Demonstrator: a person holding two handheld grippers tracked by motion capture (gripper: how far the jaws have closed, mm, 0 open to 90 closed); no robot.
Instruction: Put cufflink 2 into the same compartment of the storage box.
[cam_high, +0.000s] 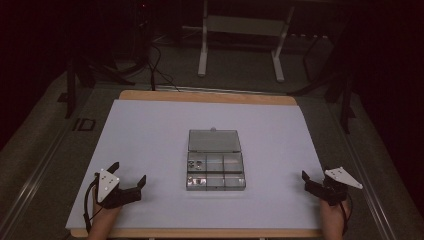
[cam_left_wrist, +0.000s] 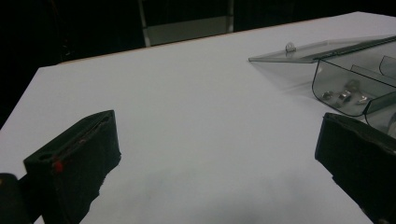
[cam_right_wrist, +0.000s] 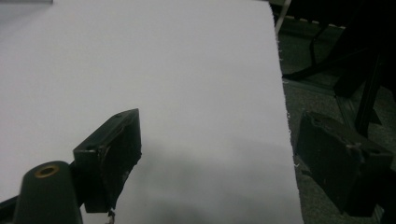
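Observation:
A clear plastic compartment box (cam_high: 216, 174) lies at the middle of the white sheet (cam_high: 150, 130), its lid (cam_high: 214, 140) folded open flat behind it. Small metal parts (cam_high: 196, 163) sit in its left compartments; the left gripper view shows these parts (cam_left_wrist: 344, 96) through the box wall (cam_left_wrist: 336, 79), with the lid (cam_left_wrist: 322, 49) beyond. My left gripper (cam_high: 130, 171) rests near the sheet's front left, open and empty (cam_left_wrist: 217, 154), pointing toward the box. My right gripper (cam_high: 315, 173) sits at the sheet's front right edge, open and empty (cam_right_wrist: 224, 149), one jaw past the edge.
The sheet covers a wooden table (cam_high: 210, 96). Dark carpeted floor (cam_right_wrist: 327, 98) lies right of the sheet's edge. A white stand (cam_high: 240, 45) and black frame legs (cam_high: 345, 95) rise beyond the table, with cables (cam_high: 157, 70) on the floor.

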